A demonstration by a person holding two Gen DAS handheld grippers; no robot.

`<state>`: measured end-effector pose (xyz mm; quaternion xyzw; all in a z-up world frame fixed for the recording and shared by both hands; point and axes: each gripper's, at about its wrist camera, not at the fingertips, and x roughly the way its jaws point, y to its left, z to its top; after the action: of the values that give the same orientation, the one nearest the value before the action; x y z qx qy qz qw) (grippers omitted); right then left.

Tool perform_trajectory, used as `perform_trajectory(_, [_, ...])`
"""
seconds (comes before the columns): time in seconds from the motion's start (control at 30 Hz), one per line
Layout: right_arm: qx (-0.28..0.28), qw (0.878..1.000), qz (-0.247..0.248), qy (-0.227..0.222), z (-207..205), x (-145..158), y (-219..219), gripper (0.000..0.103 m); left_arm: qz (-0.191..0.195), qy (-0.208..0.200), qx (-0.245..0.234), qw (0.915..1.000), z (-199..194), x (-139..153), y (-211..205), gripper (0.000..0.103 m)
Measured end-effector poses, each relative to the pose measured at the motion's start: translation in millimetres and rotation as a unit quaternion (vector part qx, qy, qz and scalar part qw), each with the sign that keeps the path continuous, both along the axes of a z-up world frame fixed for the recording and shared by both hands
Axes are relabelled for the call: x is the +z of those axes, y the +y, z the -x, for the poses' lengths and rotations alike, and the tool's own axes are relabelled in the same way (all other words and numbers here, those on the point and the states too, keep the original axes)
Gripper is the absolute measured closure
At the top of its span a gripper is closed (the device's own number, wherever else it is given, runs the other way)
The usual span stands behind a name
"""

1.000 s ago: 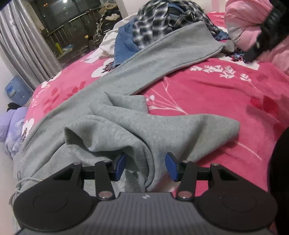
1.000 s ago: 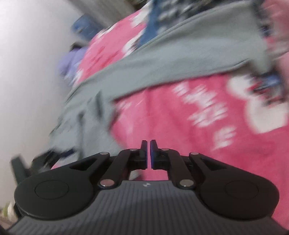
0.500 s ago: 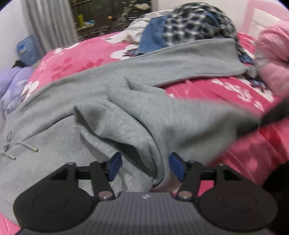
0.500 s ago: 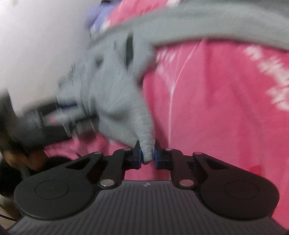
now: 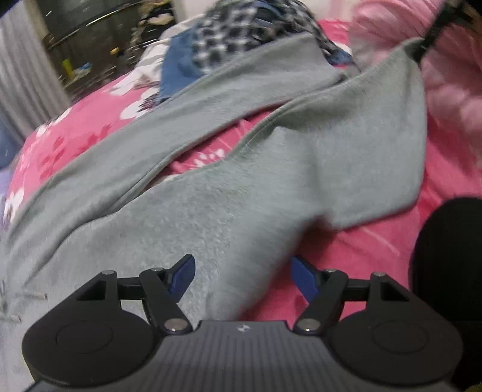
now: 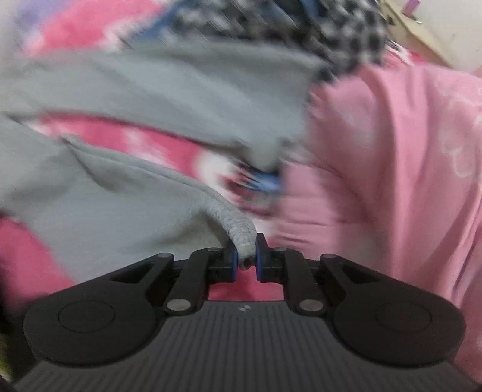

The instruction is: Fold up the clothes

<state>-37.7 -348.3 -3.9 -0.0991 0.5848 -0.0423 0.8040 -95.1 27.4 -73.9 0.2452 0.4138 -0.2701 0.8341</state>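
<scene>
Grey sweatpants (image 5: 186,217) lie across a pink flowered blanket (image 5: 78,126) on a bed. Both legs stretch away from me in the left wrist view. My left gripper (image 5: 242,277) is open, its blue pads either side of the cloth near the waist without pinching it. My right gripper (image 6: 246,256) is shut on the hem end of one grey leg (image 6: 238,232), lifted over the blanket. That same gripper (image 5: 433,33) appears as a dark shape at the upper right of the left wrist view, holding the leg's far end stretched.
A pile of clothes with a checked shirt (image 5: 241,27) and a blue garment (image 5: 177,66) sits at the far end of the bed. A pink bundle (image 6: 391,156) lies to the right. White drawstring ends (image 5: 18,304) lie at the left.
My right gripper shut on the crumpled leg's hem and pulled it away to the far right, so that leg now lies stretched out. My left gripper stayed open at the waist.
</scene>
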Motion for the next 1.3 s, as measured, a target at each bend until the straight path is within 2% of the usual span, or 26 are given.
perform_trajectory(0.1, [0.005,0.995,0.088,0.037,-15.7,-42.0,-5.8,0.093,-0.029,-0.012,-0.031,0.999,4.3,-5.5,-9.4,0.032])
perform_trajectory(0.17, [0.022,0.989,0.145,0.034,-19.7,-60.9,5.1,0.092,-0.043,-0.013,-0.049,0.9978,4.2,-10.4,-13.6,0.032])
perform_trajectory(0.2, [0.022,0.987,0.154,0.027,-19.9,-63.7,9.9,0.09,-0.054,-0.018,-0.056,0.9968,4.5,-13.7,-15.8,0.032])
perform_trajectory(0.27, [0.019,0.986,0.163,0.005,-16.4,-60.4,18.1,0.082,-0.077,-0.029,-0.069,0.9942,5.1,-20.2,-20.2,0.034])
perform_trajectory(0.33, [0.005,0.984,0.176,-0.04,-10.8,-44.8,19.0,0.054,-0.097,-0.052,-0.084,0.9905,8.2,-25.2,-26.2,0.034])
perform_trajectory(0.37, [-0.006,0.98,0.183,-0.073,-4.1,-31.8,19.0,0.047,-0.106,-0.063,-0.09,0.9882,9.8,-27.6,-29.2,0.034])
perform_trajectory(0.43, [-0.037,0.975,0.16,-0.15,14.0,1.9,15.4,0.042,-0.129,-0.081,-0.087,0.9845,7.2,-35.3,-35.9,0.037])
perform_trajectory(0.5, [-0.078,0.965,0.117,-0.221,34.6,33.2,5.9,0.034,-0.135,-0.081,-0.061,0.9856,-0.8,-38.9,-38.2,0.041])
perform_trajectory(0.53, [-0.108,0.959,0.077,-0.25,48.7,45.2,0.4,0.033,-0.138,-0.081,-0.048,0.986,-4.9,-40.7,-39.3,0.041])
perform_trajectory(0.6, [-0.153,0.948,-0.045,-0.277,77.4,52.2,-11.3,0.033,-0.117,-0.068,-0.004,0.9908,-17.0,-38.3,-36.0,0.041])
perform_trajectory(0.63, [-0.179,0.941,-0.118,-0.262,88.1,43.2,-18.5,0.033,-0.102,-0.06,0.024,0.9927,-23.8,-35.9,-32.4,0.041])
perform_trajectory(0.67, [-0.213,0.929,-0.199,-0.228,96.4,21.8,-25.8,0.033,-0.089,-0.052,0.045,0.9937,-28.5,-34.8,-28.9,0.041])
perform_trajectory(0.7, [-0.247,0.91,-0.273,-0.192,104.5,-1.4,-32.2,0.034,-0.076,-0.043,0.065,0.9941,-33.2,-33.7,-25.3,0.041])
perform_trajectory(0.77, [-0.325,0.863,-0.368,-0.12,118.3,-63.8,-35.4,0.035,-0.055,-0.027,0.106,0.9925,-42.2,-31.9,-17.7,0.041])
perform_trajectory(0.8, [-0.352,0.847,-0.389,-0.084,120.4,-92.6,-32.8,0.039,-0.047,-0.02,0.126,0.9908,-46.5,-31.3,-13.6,0.041])
perform_trajectory(0.83, [-0.369,0.838,-0.397,-0.065,117.7,-113.7,-31.5,0.048,-0.044,-0.019,0.139,0.9891,-48.2,-30.7,-11.1,0.041])
perform_trajectory(0.87, [-0.384,0.828,-0.405,-0.05,114.0,-132.1,-30.4,0.05,-0.043,-0.022,0.156,0.9866,-51.2,-30.4,-8.3,0.041])
perform_trajectory(0.9, [-0.389,0.822,-0.412,-0.055,104.5,-137.2,-30.4,0.051,-0.044,-0.025,0.172,0.9838,-53.9,-30.3,-5.1,0.041])
perform_trajectory(0.97, [-0.373,0.817,-0.428,-0.103,72.8,-123.1,-29.2,0.051,-0.041,-0.021,0.213,0.976,-65.4,-29.5,2.8,0.041])
perform_trajectory(1.0, [-0.35,0.821,-0.432,-0.126,51.3,-107.8,-26.1,0.05,-0.038,-0.015,0.237,0.9708,-71.5,-29.2,7.3,0.041])
perform_trajectory(1.1, [-0.284,0.847,-0.416,-0.173,13.9,-68.7,-16.0,0.048,-0.026,0.011,0.312,0.9495,-90.1,-29.6,24.6,0.042])
perform_trajectory(1.17, [-0.238,0.86,-0.403,-0.203,-11.1,-42.6,-9.4,0.044,-0.004,0.042,0.353,0.9346,-101.3,-31.3,39.1,0.042])
perform_trajectory(1.2, [-0.222,0.863,-0.4,-0.214,-20.1,-33.7,-7.3,0.04,0.003,0.045,0.36,0.9317,-102.1,-31.9,43.0,0.042])
perform_trajectory(1.23, [-0.239,0.853,-0.416,-0.205,-13.3,-43.7,-11.3,0.036,0.01,0.049,0.367,0.9288,-102.9,-32.4,46.8,0.042])
perform_trajectory(1.3, [-0.273,0.833,-0.445,-0.186,0.4,-63.7,-19.2,0.035,0.01,0.043,0.366,0.9296,-101.3,-34.7,49.0,0.04])
